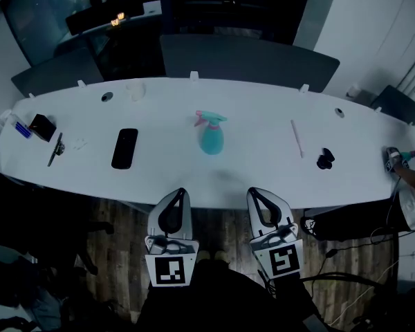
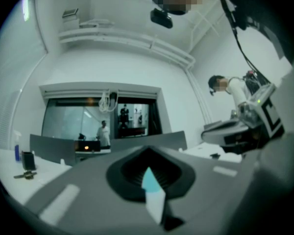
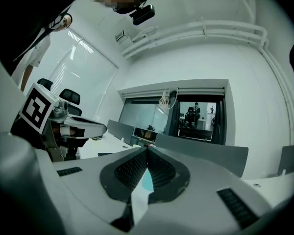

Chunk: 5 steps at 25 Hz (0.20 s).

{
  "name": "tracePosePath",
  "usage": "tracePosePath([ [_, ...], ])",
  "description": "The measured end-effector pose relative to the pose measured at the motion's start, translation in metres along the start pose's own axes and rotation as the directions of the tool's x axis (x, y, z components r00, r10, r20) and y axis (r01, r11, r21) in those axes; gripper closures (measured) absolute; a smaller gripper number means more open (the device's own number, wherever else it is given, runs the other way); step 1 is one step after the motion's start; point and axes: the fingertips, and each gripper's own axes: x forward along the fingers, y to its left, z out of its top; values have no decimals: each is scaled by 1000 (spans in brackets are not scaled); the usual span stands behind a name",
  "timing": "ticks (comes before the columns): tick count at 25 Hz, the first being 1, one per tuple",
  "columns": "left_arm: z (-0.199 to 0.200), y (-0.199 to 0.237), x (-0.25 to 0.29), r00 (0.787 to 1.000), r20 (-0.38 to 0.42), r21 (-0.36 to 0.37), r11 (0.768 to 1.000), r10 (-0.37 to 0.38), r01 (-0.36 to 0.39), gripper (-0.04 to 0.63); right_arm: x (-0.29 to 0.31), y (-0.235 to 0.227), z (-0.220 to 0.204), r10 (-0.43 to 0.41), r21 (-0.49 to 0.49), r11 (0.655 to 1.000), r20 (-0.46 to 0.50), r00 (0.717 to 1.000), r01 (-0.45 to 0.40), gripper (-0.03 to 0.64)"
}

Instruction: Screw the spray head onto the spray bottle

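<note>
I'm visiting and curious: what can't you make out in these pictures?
Head view: whether the spray head is screwed tight on the spray bottle; too small and dim.
Both gripper views: the shut jaws hide all but a teal sliver.
Head view: small black object, too small to name.

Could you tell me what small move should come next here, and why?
Probably open the left gripper and reach forward for the spray bottle. It and the right gripper are shut and empty at the near edge of the table. The bottle stands untouched mid-table with the pink spray head on top, so steadying it likely comes first.
</note>
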Motion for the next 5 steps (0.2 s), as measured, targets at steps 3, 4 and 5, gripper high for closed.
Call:
tracePosePath([
  [3,0,0,-1,1000,-5,17,1000,-7,7,592,0,1,1,-3,-1,1000,2,1000,3,611],
  [4,0,0,-1,1000,-5,27,1000,-12,12,592,0,1,1,-4,0,1000,4,1000,4,611],
  [5,0,0,-2,1000,-6,37,999,-17,17,592,-1,2,2,-5,1,1000,5,1000,5,611],
])
